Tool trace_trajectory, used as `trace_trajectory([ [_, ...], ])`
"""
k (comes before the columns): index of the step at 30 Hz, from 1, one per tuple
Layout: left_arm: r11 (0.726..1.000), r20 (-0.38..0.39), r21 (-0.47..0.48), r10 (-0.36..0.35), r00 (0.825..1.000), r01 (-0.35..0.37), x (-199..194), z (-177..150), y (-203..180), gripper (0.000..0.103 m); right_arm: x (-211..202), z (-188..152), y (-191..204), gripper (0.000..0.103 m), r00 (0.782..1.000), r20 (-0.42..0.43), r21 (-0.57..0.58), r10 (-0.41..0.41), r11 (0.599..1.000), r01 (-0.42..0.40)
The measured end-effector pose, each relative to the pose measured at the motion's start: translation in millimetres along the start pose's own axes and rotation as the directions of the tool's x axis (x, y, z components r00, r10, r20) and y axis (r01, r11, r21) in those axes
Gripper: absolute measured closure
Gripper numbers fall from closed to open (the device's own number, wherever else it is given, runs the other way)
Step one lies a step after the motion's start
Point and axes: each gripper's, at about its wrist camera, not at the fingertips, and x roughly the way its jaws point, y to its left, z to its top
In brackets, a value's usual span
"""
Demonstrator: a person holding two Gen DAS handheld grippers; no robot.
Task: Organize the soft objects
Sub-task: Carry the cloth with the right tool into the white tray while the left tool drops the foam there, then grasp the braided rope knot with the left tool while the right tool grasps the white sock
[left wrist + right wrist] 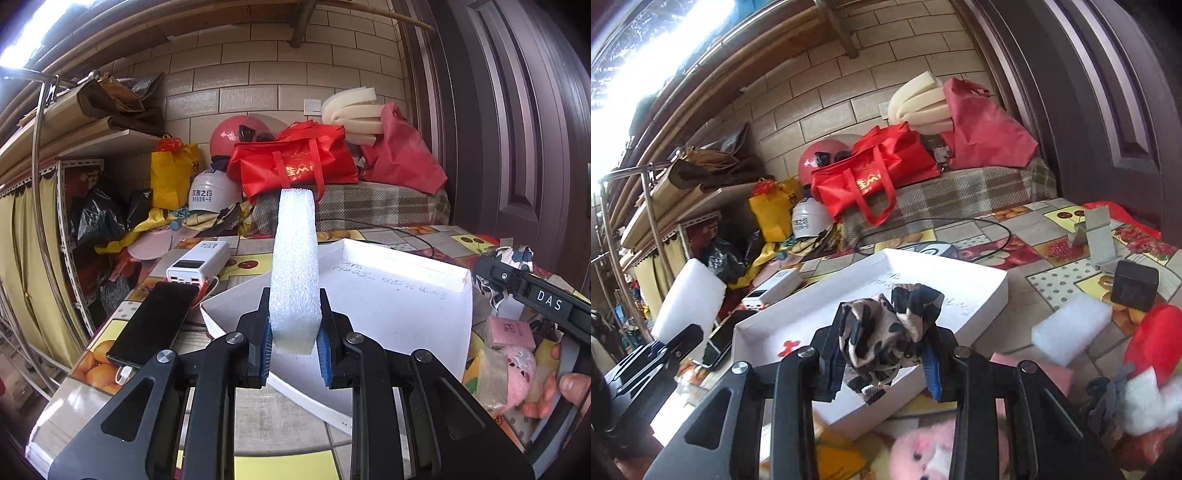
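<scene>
My left gripper (294,341) is shut on a white foam block (294,266) and holds it upright over the near edge of a shallow white box (391,295). The block also shows in the right wrist view (689,302) at the left. My right gripper (884,360) is shut on a patterned black and beige cloth (886,328), held above the near rim of the white box (945,273). A second white foam block (1071,326), a pink plush toy (923,450) and a red and white plush (1148,354) lie on the table near the box.
A black phone (153,325) and a white power bank (197,264) lie left of the box. A pink packet (509,332) and a pink plush (519,373) sit to the right. A black cube (1134,286) and a metal stand (1097,236) are at the far right. Red bags (295,162) and helmets are behind.
</scene>
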Motion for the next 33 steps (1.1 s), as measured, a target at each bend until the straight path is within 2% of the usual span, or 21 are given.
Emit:
trace_trajectory([
  [5,0.998,-0.079,-0.011,-0.07,0.994,0.069,34,7,-3,0.084,36,10,-14,0.069,0.999,-0.053,0.017,0.006,1.0,-0.005],
  [10,0.995,-0.14,-0.043,-0.096,0.986,0.09,50,8,-3,0.084,50,11,3,0.066,0.996,-0.084,-0.038,0.029,0.999,-0.032],
  [12,0.994,-0.16,-0.073,-0.093,0.983,0.082,55,8,2,0.083,52,10,10,0.06,0.996,-0.091,-0.066,0.022,0.997,-0.028],
  [13,0.994,-0.173,-0.089,-0.083,0.981,0.068,56,7,5,0.08,54,10,13,0.05,0.995,-0.095,-0.082,0.015,0.996,-0.023],
  [14,0.994,-0.185,-0.101,-0.063,0.981,0.045,59,7,7,0.057,54,9,17,0.027,0.995,-0.098,-0.098,0.004,0.995,-0.013],
  [15,0.993,-0.191,-0.111,-0.05,0.98,0.029,60,8,9,0.036,55,10,19,0.014,0.995,-0.098,-0.112,-0.005,0.994,-0.006],
  [16,0.993,-0.189,-0.119,-0.043,0.981,0.021,59,7,11,0.003,53,9,22,0.0,0.996,-0.092,-0.126,-0.01,0.992,-0.002],
  [17,0.991,-0.18,-0.131,-0.027,0.983,0.003,58,7,13,0.0,52,9,24,0.0,0.996,-0.083,-0.139,-0.01,0.99,-0.001],
  [21,0.988,-0.164,-0.151,-0.02,0.986,-0.005,54,7,18,0.0,47,10,32,0.0,0.998,-0.059,-0.182,-0.008,0.983,-0.003],
  [27,0.991,-0.134,-0.132,0.013,0.991,-0.031,48,9,15,0.0,38,10,39,0.0,1.0,0.0,-0.219,-0.008,0.976,0.007],
  [33,0.992,-0.082,-0.117,0.043,0.996,-0.052,38,9,14,0.0,23,5,41,0.0,1.0,0.02,-0.23,-0.009,0.973,0.013],
])
